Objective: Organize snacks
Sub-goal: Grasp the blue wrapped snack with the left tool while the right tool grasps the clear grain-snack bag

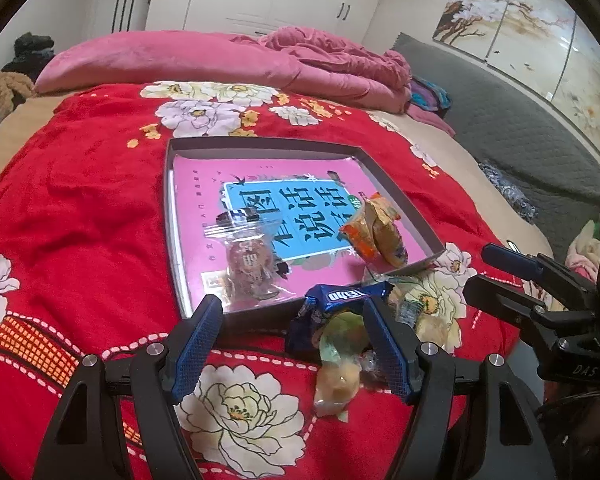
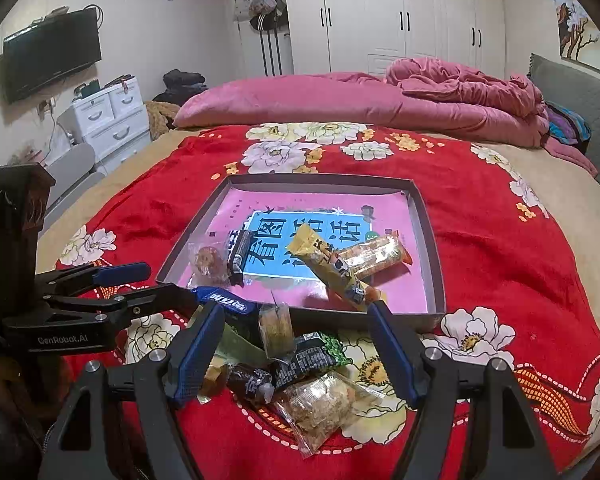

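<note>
Both grippers, left (image 1: 292, 312) and right (image 2: 296, 320), hover with jaws spread over the loose snack pile (image 2: 300, 368) on the red blanket (image 2: 500, 248) just before the tray (image 2: 430, 240), which holds four packets including a yellow bar (image 2: 332, 268).

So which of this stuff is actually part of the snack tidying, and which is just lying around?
Part of the job:
tray
snacks in tray
loose snack pile
left gripper
right gripper

Just lying about:
pink quilt
television
white drawers
</note>
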